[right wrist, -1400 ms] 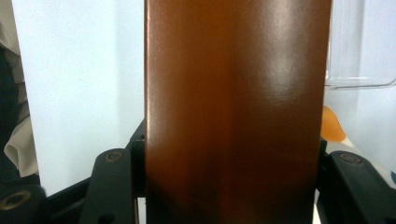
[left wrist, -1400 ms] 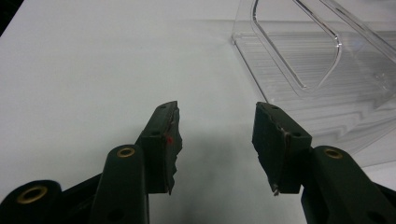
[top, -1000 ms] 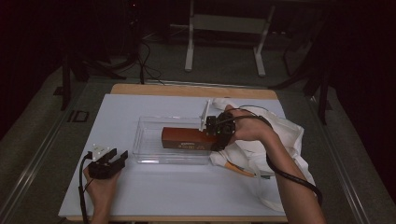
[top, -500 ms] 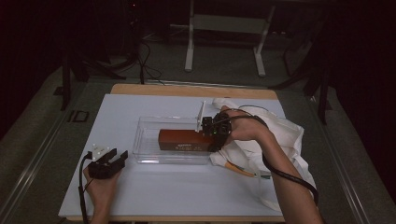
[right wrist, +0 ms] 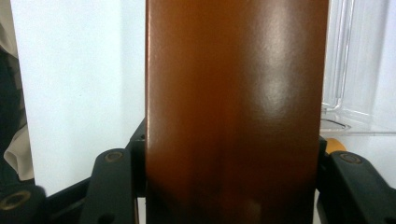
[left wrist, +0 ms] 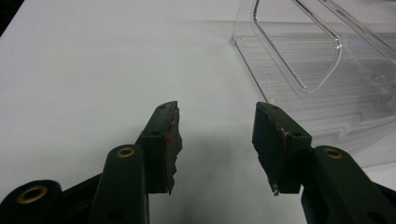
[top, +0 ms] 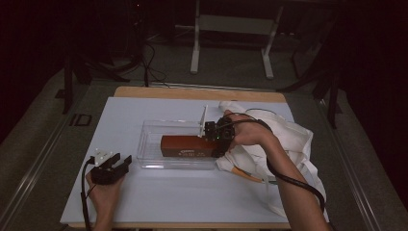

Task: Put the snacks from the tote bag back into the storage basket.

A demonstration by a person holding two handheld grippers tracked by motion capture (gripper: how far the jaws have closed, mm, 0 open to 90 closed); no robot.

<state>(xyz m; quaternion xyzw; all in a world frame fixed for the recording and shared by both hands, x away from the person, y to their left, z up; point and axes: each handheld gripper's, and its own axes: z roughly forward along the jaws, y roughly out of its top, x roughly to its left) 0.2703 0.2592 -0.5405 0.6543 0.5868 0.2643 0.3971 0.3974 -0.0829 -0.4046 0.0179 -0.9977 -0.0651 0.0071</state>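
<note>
Near the table's (top: 159, 202) front-left corner, the left gripper (top: 111, 166) rests on the white surface with its 2 jaws spread wide and nothing between them; in the left gripper view (left wrist: 217, 140) bare tabletop shows in the gap. Farther in, at mid-table, the right gripper (top: 217, 137) is clamped across the right end of a brown box (top: 187, 146), which lies lengthwise inside the clear plastic bin (top: 149, 144). A white cloth bag (top: 293, 139) lies toward the right edge.
</note>
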